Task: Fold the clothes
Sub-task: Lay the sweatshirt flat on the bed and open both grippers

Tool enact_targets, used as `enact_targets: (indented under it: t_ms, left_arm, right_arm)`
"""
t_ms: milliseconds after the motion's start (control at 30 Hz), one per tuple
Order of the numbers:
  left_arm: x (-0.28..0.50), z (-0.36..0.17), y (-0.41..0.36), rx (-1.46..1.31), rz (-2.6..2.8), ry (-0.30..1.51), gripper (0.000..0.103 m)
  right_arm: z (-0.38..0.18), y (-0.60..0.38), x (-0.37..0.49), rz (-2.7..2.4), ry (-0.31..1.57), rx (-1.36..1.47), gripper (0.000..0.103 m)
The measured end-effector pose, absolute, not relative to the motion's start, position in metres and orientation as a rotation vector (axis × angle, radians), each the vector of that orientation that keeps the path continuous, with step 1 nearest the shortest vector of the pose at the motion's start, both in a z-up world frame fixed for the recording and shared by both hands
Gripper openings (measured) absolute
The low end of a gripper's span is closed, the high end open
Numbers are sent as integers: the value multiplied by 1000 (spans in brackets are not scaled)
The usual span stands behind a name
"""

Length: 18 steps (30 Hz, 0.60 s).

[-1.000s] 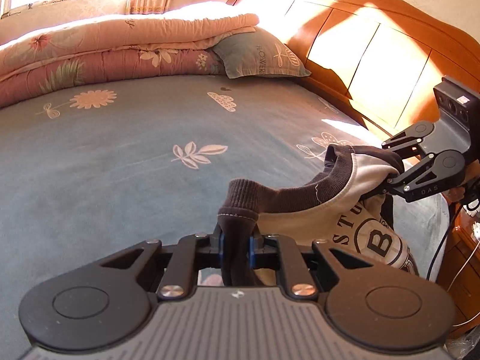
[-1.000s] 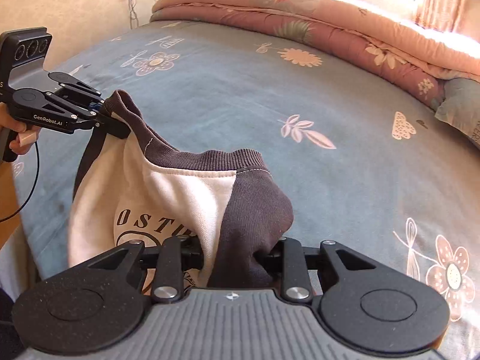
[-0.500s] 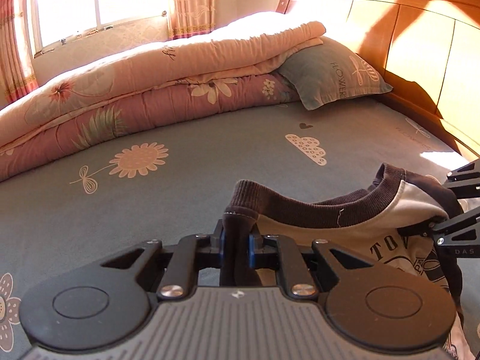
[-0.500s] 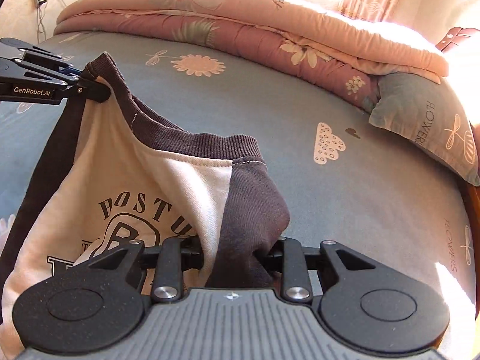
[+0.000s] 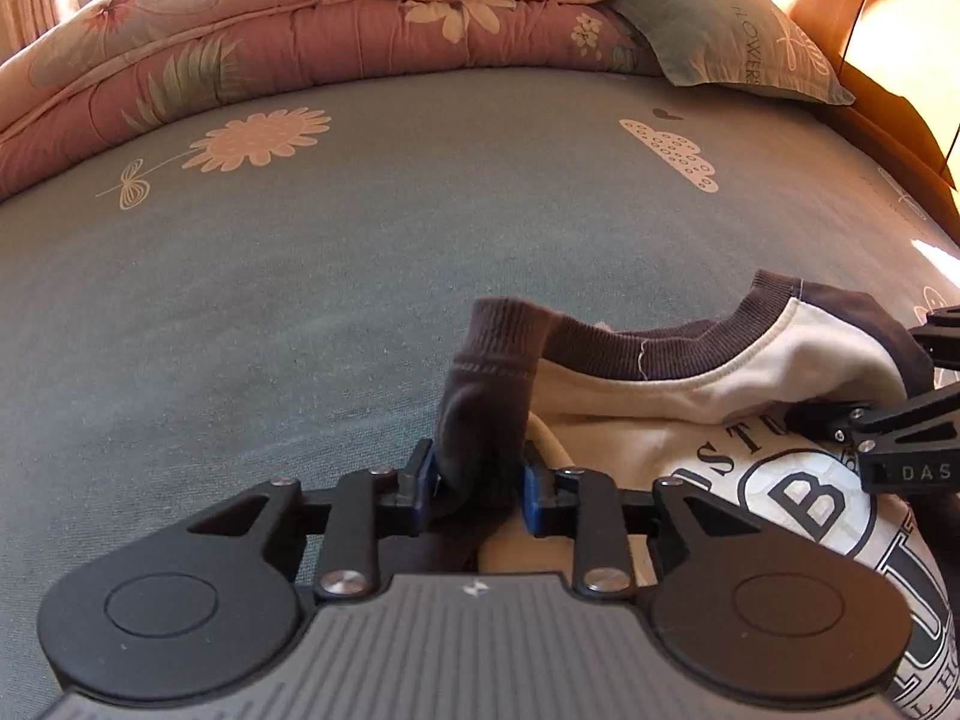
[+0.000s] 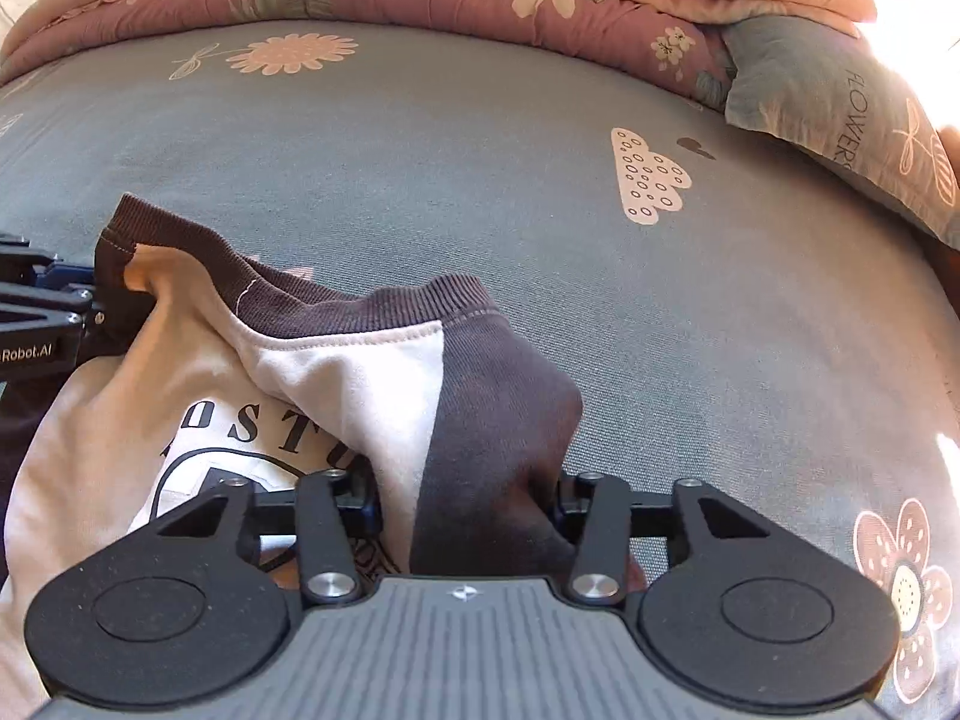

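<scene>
A cream sweatshirt [image 5: 660, 408] with dark brown sleeves, a ribbed collar and black lettering lies bunched on the grey-blue bedsheet [image 5: 300, 312]. My left gripper [image 5: 474, 489] has its jaws opening. The dark shoulder fabric sits loosely between its blue pads [image 5: 427, 483]. In the right wrist view the sweatshirt [image 6: 336, 372] spreads to the left, and my right gripper [image 6: 468, 504] stands wide with jaws opening around the other dark shoulder, slack between them. Each gripper shows at the edge of the other's view: right gripper [image 5: 870, 420], left gripper [image 6: 48, 306].
A folded pink floral quilt [image 5: 300, 30] lies along the far side of the bed, with a grey-blue pillow [image 5: 738, 42] beside it. The wooden headboard [image 5: 900, 30] rises at the right. Flat bedsheet [image 6: 660, 300] extends beyond the sweatshirt.
Both grippers came down toward the bed with the sweatshirt, which now rests on the sheet. Both pairs of jaws have widened from a tight pinch on the shoulders.
</scene>
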<state>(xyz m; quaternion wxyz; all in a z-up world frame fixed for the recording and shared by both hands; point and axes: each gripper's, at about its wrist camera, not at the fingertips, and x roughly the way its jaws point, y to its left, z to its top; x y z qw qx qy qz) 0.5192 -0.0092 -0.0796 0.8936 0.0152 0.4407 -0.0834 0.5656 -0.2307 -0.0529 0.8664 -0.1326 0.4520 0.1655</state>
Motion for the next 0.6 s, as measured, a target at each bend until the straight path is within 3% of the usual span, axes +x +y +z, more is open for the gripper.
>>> enact_targets:
  t_ms: [167,600]
  left_arm:
    - [497,-53,14,12,-180,892,44]
    - [346,-22,61,-162,-343,925,53]
  right_arm:
    - [-25,-257,538,379,886,-226,72]
    - [12,-316,379,527,903,-161,83]
